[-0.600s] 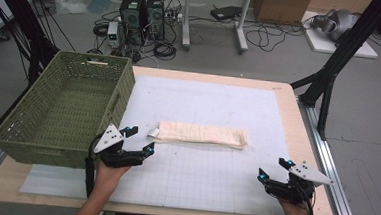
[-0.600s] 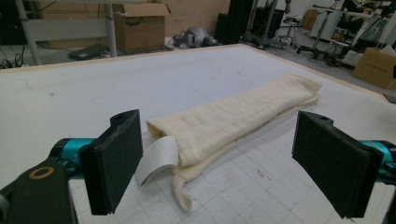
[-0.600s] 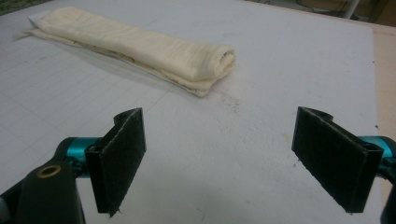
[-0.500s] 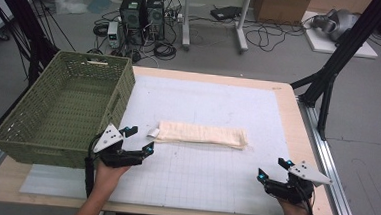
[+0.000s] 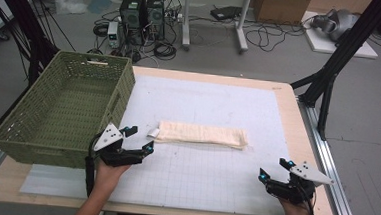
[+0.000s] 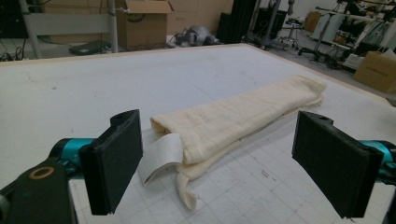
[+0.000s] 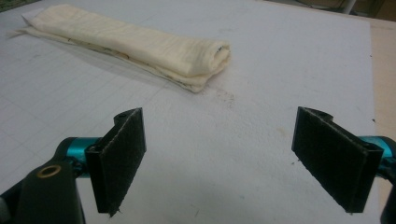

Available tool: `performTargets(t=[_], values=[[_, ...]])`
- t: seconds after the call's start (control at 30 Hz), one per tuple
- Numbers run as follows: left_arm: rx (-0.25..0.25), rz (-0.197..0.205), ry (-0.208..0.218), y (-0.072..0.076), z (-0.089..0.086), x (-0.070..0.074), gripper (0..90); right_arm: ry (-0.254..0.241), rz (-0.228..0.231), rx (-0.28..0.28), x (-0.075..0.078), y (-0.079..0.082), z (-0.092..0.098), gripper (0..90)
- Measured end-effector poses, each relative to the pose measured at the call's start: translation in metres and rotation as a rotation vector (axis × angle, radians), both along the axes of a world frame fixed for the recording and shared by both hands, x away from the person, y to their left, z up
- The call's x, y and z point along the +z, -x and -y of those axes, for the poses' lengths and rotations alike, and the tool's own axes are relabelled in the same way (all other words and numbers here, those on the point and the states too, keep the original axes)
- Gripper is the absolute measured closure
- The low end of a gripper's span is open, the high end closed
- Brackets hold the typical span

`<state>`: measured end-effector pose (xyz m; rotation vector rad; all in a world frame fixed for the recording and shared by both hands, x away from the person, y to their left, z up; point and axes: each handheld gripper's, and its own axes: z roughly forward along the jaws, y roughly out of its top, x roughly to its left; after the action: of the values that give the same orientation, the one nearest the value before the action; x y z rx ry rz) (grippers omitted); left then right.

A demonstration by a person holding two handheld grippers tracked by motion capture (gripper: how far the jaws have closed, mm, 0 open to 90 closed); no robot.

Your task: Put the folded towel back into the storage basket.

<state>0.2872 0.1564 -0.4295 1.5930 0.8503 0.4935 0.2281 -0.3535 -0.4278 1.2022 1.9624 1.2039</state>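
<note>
Centrally, a folded cream towel [image 5: 202,135] lies lengthwise across a white gridded mat [image 5: 213,189] that covers most of the table [image 5: 304,144]. A small white label [image 5: 153,132] projects from the towel's left end; in the left gripper view this label [image 6: 161,156] curls upward beside the open folded edge of the towel [image 6: 233,121]. The left tool [image 5: 137,140], held in the person's left hand [image 5: 108,170], sits low over the mat just short of that labelled end, its jaws spread wide and holding nothing; the towel end lies ahead of the jaws and apart from them. The right tool [image 5: 274,168], held near the table's front right corner, is well apart from the towel, with its jaws likewise spread wide and empty. In the right gripper view the towel's rounded folded end [image 7: 205,58] rests on the mat ahead and to the left of the right tool [image 7: 219,158]. A green woven basket [image 5: 21,132] stands at the table's left edge, just beside the left tool. Computer towers [image 5: 142,7] and loose cables [image 5: 263,39] occupy the floor beyond the table.
</note>
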Motion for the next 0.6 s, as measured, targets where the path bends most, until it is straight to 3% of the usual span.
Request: performTargets(t=[0.13, 0.3, 0.6], values=[[-0.007, -0.004, -0.011, -0.0003, 0.0020, -0.0004, 16.6, -0.005, 0.001, -0.011, 0.0011, 0.0025, 0.0047, 16.1], [-0.001, 0.018, 0.015, 0.0038, 0.0031, 0.0044, 16.6, -0.004, 0.003, -0.018, 0.0024, 0.0029, 0.0051, 16.1], [-0.012, 0.012, 0.022, 0.0059, 0.0083, 0.0085, 16.3, 0.001, 0.014, -0.024, 0.0049, 0.0023, -0.0001, 16.0]])
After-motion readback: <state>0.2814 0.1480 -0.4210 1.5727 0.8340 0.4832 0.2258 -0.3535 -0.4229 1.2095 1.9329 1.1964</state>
